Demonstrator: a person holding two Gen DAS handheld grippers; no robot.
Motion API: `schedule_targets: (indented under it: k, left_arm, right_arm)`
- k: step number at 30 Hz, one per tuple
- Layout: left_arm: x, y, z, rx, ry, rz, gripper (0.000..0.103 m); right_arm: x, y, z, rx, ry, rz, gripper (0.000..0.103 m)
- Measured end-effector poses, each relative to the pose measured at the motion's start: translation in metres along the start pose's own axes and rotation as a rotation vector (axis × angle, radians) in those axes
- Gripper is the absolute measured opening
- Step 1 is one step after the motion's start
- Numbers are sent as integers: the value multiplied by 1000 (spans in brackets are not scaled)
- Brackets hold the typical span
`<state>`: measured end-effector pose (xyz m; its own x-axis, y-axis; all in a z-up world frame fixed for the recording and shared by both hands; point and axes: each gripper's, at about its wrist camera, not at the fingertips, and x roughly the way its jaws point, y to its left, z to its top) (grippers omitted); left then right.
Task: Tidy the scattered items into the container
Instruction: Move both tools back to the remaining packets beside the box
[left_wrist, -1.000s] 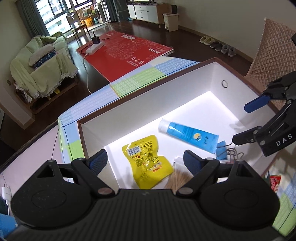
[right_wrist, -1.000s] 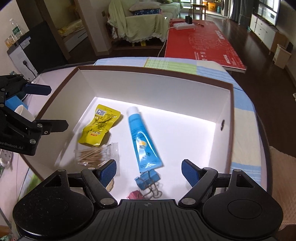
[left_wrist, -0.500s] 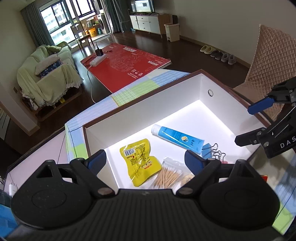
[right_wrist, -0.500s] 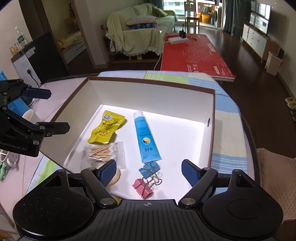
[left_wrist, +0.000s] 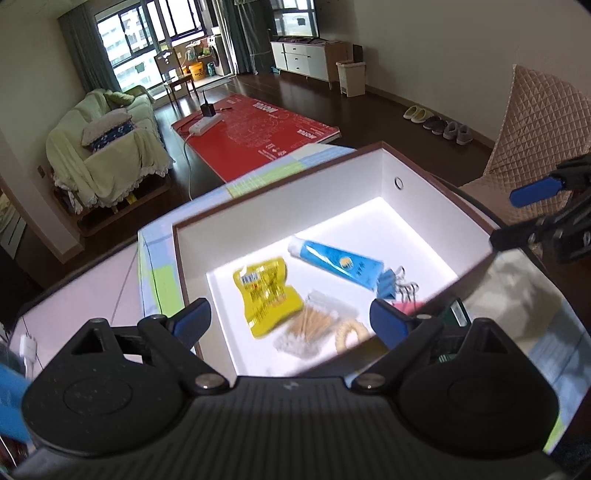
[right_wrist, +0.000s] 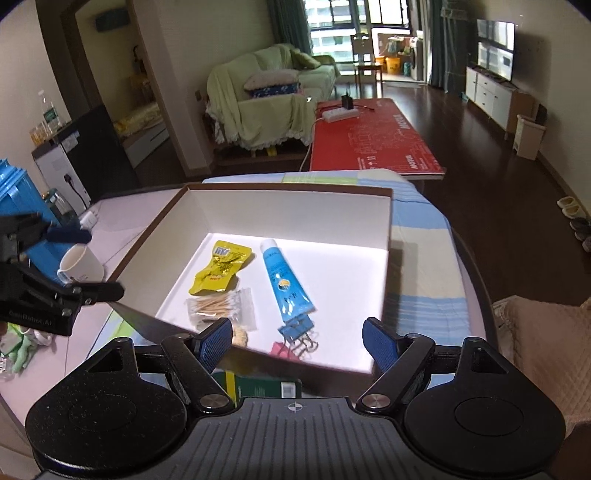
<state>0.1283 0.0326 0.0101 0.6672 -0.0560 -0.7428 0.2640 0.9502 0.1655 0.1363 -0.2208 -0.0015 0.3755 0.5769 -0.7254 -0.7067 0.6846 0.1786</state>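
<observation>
A white box with a brown rim (right_wrist: 291, 189) (left_wrist: 280, 192) holds a yellow pouch (right_wrist: 220, 271) (left_wrist: 264, 293), a blue tube (right_wrist: 286, 282) (left_wrist: 336, 261), a bag of cotton swabs (right_wrist: 221, 306) (left_wrist: 314, 326), blue and pink binder clips (right_wrist: 297, 328) (left_wrist: 388, 286) and a tan ring (left_wrist: 351, 332). My left gripper (left_wrist: 290, 319) is open above the box's near left corner, nothing between its fingers. My right gripper (right_wrist: 297, 338) is open over the box's near edge, also bare. A green packet (right_wrist: 258, 386) lies on the table outside the box, under the right gripper.
A white mug (right_wrist: 81, 264) and a blue container (right_wrist: 18, 195) stand on the table left of the box. A quilted chair back (left_wrist: 539, 122) rises to the right. The table has a striped cloth (right_wrist: 421, 258). A red board (right_wrist: 373, 138) and sofa lie beyond.
Both grippers have pulled back and up from the box, so more of its floor and near rim shows. The items inside have not moved. Both stay open.
</observation>
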Motion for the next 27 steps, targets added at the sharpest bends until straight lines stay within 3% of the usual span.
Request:
schedule_targets:
  k: [2,3,8,16,22,27]
  left_arm:
    - [-5,-3,-14,-16,12,-8,91]
    - [-6,-4,-21,-24,21,-15,91]
    - [-8,-12,-58,-77,67,-55,91]
    - [0,-38,-111,-160,141,-140,90]
    - [17,-84,-129,-62,177,-206,86]
    - [35,-114,-125,8,174,-250,79]
  right_arm:
    - [-8,-3,-9,14,-6,-1,80]
    - [-12,-6,-14,-38,6,53,80]
    - [-25,-19,-37,22,10,58,80]
    - [-19,-33,-82,64,98,41,80]
    - [-13,-50,-113,163,172,33,80]
    - [-21,-66,-121,189,181,5,80]
